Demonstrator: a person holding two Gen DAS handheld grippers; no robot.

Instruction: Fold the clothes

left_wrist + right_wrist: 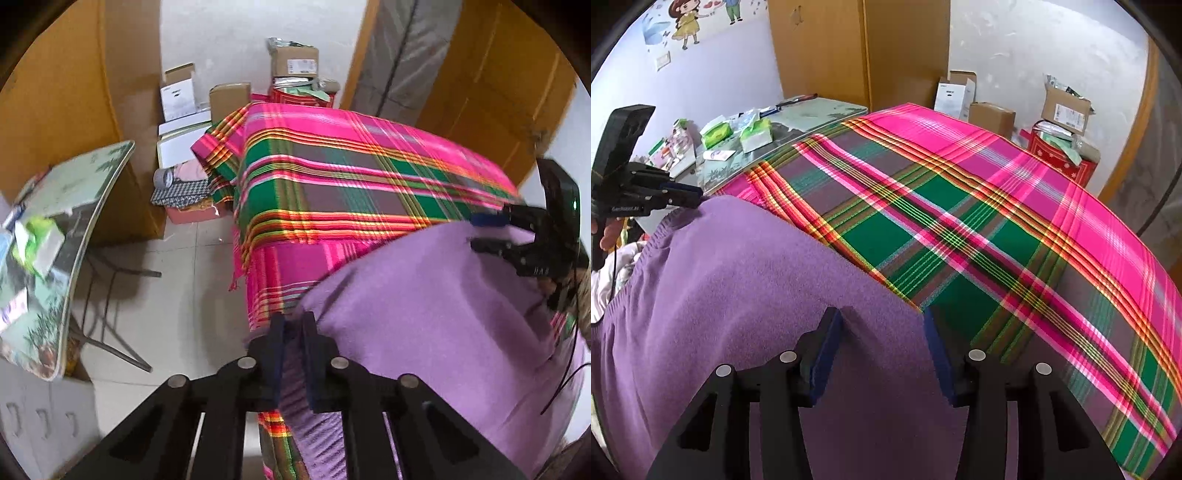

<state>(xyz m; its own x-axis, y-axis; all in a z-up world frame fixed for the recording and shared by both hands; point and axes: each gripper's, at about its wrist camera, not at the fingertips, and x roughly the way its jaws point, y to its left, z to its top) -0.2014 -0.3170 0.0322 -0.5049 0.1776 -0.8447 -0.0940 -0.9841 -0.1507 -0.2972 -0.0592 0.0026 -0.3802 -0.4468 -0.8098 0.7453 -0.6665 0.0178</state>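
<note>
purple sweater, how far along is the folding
Early. Done: the purple sweater lies on the plaid cloth, though no finished fold shows. In hand: the left gripper is shut on the ribbed edge, while the right gripper stands open over another edge, fabric between its fingers but not pinched. Left: closing the right grip and making the folds.

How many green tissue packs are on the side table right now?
2, both in the right wrist view: one green tissue pack nearer the wall, the other just right of it, on the side table. Clutter there may hide more.
</note>
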